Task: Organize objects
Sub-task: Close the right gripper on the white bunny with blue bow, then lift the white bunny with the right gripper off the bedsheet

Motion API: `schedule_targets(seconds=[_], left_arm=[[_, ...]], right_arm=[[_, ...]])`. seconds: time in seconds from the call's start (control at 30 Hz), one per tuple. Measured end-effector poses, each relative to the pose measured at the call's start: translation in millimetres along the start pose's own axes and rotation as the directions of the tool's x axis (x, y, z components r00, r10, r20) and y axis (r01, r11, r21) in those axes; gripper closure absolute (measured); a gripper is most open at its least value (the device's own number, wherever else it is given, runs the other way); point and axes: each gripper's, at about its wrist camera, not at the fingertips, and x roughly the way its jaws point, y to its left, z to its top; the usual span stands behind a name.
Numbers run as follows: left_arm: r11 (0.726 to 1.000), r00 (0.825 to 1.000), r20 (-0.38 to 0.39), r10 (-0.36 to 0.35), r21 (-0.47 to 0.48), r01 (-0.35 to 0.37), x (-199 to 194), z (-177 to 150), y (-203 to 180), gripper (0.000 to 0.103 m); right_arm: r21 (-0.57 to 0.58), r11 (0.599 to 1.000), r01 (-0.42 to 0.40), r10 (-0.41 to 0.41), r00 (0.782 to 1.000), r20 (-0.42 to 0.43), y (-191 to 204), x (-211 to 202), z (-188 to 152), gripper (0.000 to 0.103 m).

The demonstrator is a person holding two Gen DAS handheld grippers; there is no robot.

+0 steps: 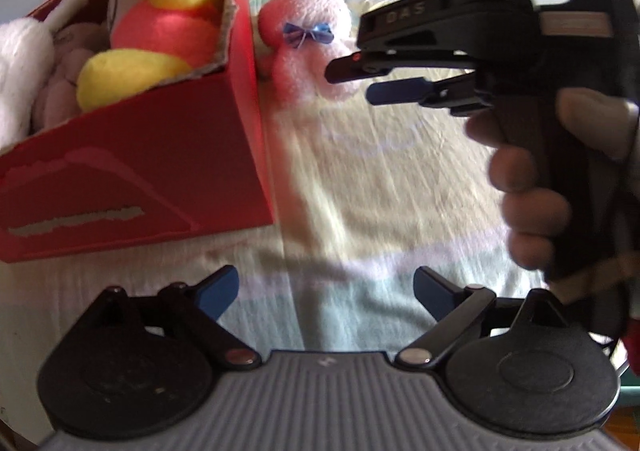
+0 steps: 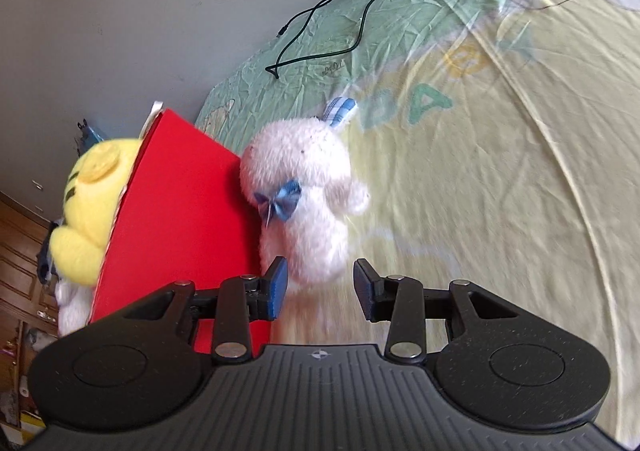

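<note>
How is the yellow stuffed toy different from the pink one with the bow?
The yellow toy sits inside the red box; the pink toy lies outside on the bedsheet, against the box. The yellow toy wears no bow in view; the pink one wears a blue bow. Both are soft and fuzzy.

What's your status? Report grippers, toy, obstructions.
Left gripper open, empty. Right gripper open, nearing pink plush. Plush beside red box, on bed. Nothing blocking.
</note>
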Motion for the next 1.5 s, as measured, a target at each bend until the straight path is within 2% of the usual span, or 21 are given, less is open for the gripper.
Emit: schedule_targets(seconds=[0.1, 0.17, 0.2, 0.4, 0.6, 0.93, 1.07, 1.27, 1.33, 1.4, 1.5], left_arm=[[1.000, 1.000, 0.012, -0.013, -0.010, 0.013, 0.2, 4.2, 1.0, 0.009], [1.000, 1.000, 0.018, 0.003, -0.016, -0.003, 2.4, 5.8, 1.0, 0.010], [1.000, 1.000, 0.017, 0.007, -0.022, -0.006, 3.9, 6.9, 1.9, 0.010], [0.998, 1.000, 0.008, -0.024, -0.060, 0.024, 7.4, 9.0, 6.0, 0.010], [0.999, 0.999, 0.026, -0.047, -0.017, 0.047, 2.3, 9.7, -2.4, 0.010], [0.982, 0.986, 0.020, -0.166, 0.094, 0.163, -4.8, 0.4, -24.8, 0.010], [0.970, 0.980, 0.031, -0.197, 0.152, 0.190, -10.1, -0.7, -41.5, 0.010], [0.973, 0.980, 0.052, -0.192, 0.143, 0.183, -6.9, 8.9, -53.6, 0.010], [0.978, 0.983, 0.054, -0.176, 0.124, 0.168, -0.2, 14.6, -55.0, 0.009], [0.980, 0.984, 0.044, -0.174, 0.103, 0.168, 11.5, 23.5, -55.8, 0.010], [0.983, 0.986, 0.045, -0.160, 0.094, 0.155, 21.1, 32.8, -57.0, 0.019]], right_arm=[[0.020, 0.999, -0.034, 0.034, 0.999, -0.003, -2.4, 11.3, 6.6, 0.063], [0.022, 0.999, -0.042, 0.042, 0.999, -0.017, -2.3, 18.3, 9.4, 0.064], [0.027, 0.999, -0.044, 0.045, 0.999, -0.021, -3.3, 20.6, 10.1, 0.069], [0.046, 0.996, -0.076, 0.077, 0.997, -0.025, -9.5, 16.2, 8.1, 0.076], [0.050, 0.994, -0.096, 0.099, 0.994, -0.053, -20.6, -11.3, -5.2, 0.076], [0.048, 0.998, -0.050, 0.056, 0.989, -0.138, -44.1, -83.1, -62.3, 0.075], [0.038, 0.998, -0.053, 0.058, 0.985, -0.161, -47.5, -97.1, -68.9, 0.069], [0.043, 0.994, -0.098, 0.101, 0.992, -0.071, -58.7, -120.8, -49.0, 0.062], [0.063, 0.995, -0.080, 0.083, 0.996, -0.035, -67.4, -120.0, -40.5, 0.062], [0.093, 0.991, -0.098, 0.102, 0.994, -0.037, -76.8, -112.1, -35.7, 0.062], [0.129, 0.980, -0.151, 0.159, 0.986, -0.054, -81.8, -93.5, -31.4, 0.062]])
